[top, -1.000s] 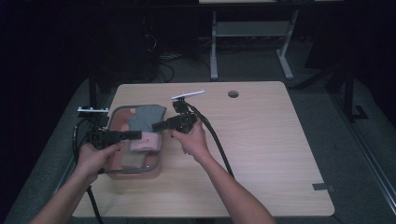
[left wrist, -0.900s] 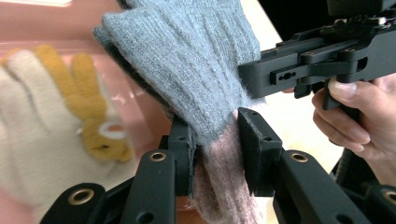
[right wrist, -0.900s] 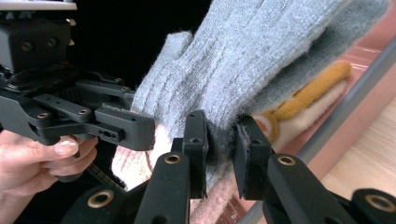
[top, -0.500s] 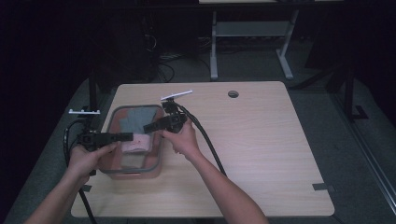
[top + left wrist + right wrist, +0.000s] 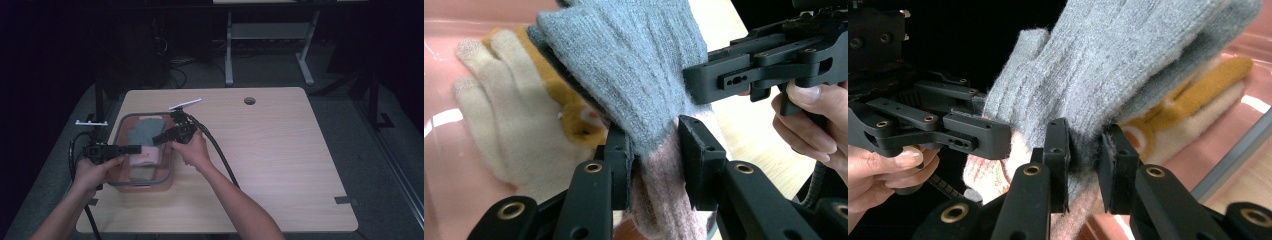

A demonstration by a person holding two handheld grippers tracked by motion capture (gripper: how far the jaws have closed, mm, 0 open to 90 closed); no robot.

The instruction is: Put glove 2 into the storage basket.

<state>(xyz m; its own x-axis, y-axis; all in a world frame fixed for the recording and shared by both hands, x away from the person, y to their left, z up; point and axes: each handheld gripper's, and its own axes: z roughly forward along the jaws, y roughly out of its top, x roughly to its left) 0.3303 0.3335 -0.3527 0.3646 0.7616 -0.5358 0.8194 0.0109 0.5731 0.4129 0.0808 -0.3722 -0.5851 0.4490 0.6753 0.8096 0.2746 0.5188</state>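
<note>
I see fuzzy grey knit glove [image 5: 634, 80], glossy pink plastic bin [image 5: 118, 181], matt black hand-held gripper [image 5: 654, 165], pale wood-grain bench [image 5: 280, 165].

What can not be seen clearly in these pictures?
- Cream glove, left gripper view: partly hidden under the grey glove.
- Pink cuff, left gripper view: cut off by the bottom edge.
- Bin, high view: contents too small to tell apart.
</note>
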